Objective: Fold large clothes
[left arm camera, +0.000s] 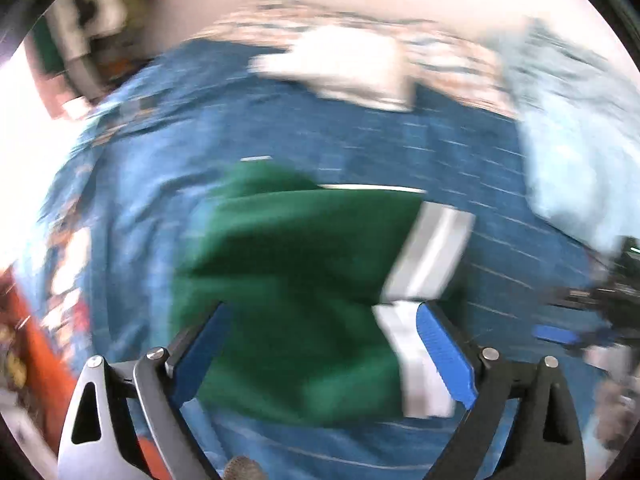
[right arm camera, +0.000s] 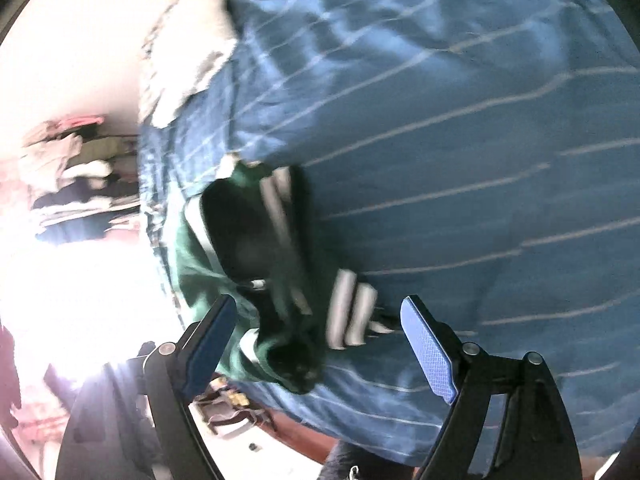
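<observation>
Both views are motion-blurred, so fine detail is unreliable.

Left wrist view: the left claw (left arm camera: 324, 344) stands open, its two blue pads spread wide apart with nothing clamped between them. The green garment (left arm camera: 296, 280) lies on the bed directly ahead of the claw and fills the gap between the pads. Its body is folded into a rough block. A grey-and-white striped band (left arm camera: 428, 252) runs along the garment's right edge and reaches the inner face of the right pad; whether it touches the pad cannot be told. The garment rests on a blue bedsheet with thin pale lines (left arm camera: 460, 152). A white cloth (left arm camera: 344, 68) lies farther back on the bed, well apart from the garment. A pale blue cloth (left arm camera: 568, 152) lies at the right side of the bed. The other claw's dark frame appears at the right edge.

Right wrist view: the right claw (right arm camera: 320, 344) is also open, pads spread, holding nothing. The green garment (right arm camera: 200, 264) lies bunched on the blue bedsheet (right arm camera: 460, 140), ahead of the claw and toward its left pad. Its lower end sits between the pads, nearer the left one. Striped bands (right arm camera: 352, 308) show near the middle of the gap. A dark fold of the garment lies above them. The bed edge runs along the left side, beyond the garment.
</observation>
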Action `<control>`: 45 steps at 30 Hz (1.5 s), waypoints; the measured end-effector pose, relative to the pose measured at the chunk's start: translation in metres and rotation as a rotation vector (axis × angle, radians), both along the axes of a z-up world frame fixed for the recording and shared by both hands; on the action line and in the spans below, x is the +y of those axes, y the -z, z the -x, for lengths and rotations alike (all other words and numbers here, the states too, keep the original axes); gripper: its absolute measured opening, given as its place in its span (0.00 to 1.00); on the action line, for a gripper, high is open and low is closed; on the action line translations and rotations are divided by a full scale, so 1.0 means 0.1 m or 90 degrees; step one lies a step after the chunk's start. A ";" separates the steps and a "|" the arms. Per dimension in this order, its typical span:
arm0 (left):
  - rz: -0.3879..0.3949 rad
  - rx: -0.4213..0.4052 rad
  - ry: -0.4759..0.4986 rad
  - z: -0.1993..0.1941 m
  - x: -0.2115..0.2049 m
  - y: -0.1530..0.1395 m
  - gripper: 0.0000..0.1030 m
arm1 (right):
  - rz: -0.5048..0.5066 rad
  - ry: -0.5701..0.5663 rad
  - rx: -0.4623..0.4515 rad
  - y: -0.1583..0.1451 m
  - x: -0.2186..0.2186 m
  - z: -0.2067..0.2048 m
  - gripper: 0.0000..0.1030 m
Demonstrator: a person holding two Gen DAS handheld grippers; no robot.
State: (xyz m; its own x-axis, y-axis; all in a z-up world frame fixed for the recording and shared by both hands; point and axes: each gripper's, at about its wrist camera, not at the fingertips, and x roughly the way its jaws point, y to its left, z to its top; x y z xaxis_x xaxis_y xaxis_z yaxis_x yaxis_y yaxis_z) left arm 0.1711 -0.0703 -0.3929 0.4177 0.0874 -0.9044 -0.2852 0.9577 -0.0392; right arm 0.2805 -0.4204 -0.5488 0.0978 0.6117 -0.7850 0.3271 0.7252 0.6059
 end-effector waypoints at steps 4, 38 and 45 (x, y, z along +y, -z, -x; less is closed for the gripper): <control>-0.121 0.077 -0.123 0.13 0.82 0.52 0.92 | -0.056 -0.038 -0.018 0.20 0.49 -0.34 0.85; -0.065 0.206 -0.168 -0.10 2.30 1.89 1.00 | 0.160 -0.052 0.089 0.49 1.03 0.33 0.12; -0.063 0.153 -0.153 -0.31 2.23 1.27 1.00 | 0.188 -0.110 0.190 0.71 1.03 0.67 0.11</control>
State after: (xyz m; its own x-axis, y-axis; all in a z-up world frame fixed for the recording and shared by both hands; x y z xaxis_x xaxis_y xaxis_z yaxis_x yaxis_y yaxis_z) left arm 0.2021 0.1525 -0.5200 0.1505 0.2499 -0.9565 -0.4931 0.8576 0.1464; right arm 0.2137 -0.3172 -0.6197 -0.2437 0.3445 -0.9066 0.3145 0.9123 0.2622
